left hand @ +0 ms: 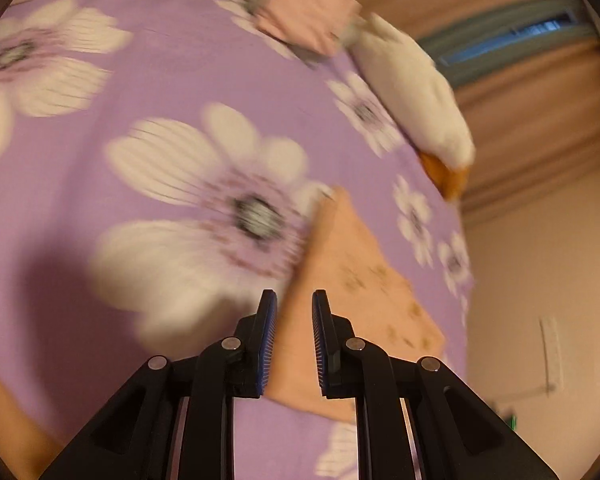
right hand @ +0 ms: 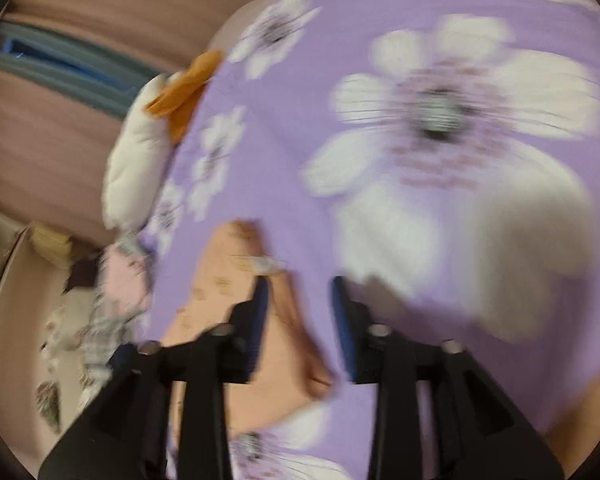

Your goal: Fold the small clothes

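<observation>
A bed spread with a purple sheet printed in big white flowers fills most of both views, and wide bare stretches of it lie open to the left of the left gripper and to the right of the right gripper. Its far edge curves along a pleated pinkish curtain, where a white plush toy with an orange tip lies right at the brink. A heap of other small clothes, pink and checked, sits near that edge beyond the toy (in the right wrist view it shows blurred at the left). The folded peach garment, dotted with a small faint print, lies flat on the sheet near the bed's edge, just under and ahead of both grippers. The left gripper hovers above it, fingers a narrow gap apart, nothing between them. The right gripper stands wider apart, empty too, above the garment's corner where a small white tag shows; any writing on it is too blurred to read.
</observation>
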A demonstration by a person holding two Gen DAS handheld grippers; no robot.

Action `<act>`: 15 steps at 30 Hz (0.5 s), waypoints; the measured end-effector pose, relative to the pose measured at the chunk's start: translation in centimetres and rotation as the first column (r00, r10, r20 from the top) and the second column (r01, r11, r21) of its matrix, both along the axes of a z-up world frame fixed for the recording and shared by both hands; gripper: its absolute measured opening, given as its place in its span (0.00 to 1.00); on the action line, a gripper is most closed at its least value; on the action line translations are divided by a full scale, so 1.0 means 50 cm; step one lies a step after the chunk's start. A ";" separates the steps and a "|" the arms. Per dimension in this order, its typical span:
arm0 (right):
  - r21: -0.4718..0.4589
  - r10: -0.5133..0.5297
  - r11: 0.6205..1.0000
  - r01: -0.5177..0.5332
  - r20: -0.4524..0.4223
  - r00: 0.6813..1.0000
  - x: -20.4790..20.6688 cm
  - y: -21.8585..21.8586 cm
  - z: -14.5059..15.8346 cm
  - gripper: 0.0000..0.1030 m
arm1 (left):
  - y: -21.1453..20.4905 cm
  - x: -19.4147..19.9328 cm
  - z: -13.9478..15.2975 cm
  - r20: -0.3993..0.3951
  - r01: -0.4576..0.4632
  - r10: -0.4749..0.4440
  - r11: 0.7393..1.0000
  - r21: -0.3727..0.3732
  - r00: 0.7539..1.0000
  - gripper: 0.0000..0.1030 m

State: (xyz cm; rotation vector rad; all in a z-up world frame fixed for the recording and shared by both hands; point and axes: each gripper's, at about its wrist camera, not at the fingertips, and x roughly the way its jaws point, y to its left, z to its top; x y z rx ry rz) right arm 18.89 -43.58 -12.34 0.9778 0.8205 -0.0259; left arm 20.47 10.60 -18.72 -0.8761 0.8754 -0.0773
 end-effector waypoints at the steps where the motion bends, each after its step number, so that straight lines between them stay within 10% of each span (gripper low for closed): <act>1: 0.024 0.054 0.998 -0.053 -0.020 0.998 0.041 0.003 -0.002 0.49 | -0.022 0.011 0.000 -0.003 0.043 -0.043 0.999 0.015 0.999 0.18; 8: 0.118 0.291 0.953 -0.278 -0.112 0.950 0.278 0.040 -0.060 0.49 | -0.136 0.069 -0.075 -0.120 0.229 -0.217 0.969 0.096 0.969 0.20; 11: 0.133 0.290 0.954 -0.269 -0.183 0.939 0.324 0.040 -0.101 0.29 | -0.115 0.072 -0.102 -0.099 0.194 -0.193 0.981 -0.001 0.976 0.20; 15: 0.077 0.379 0.923 -0.377 -0.027 0.925 0.341 0.084 -0.059 0.11 | -0.070 0.067 -0.137 -0.093 0.173 -0.192 0.967 -0.185 0.977 0.20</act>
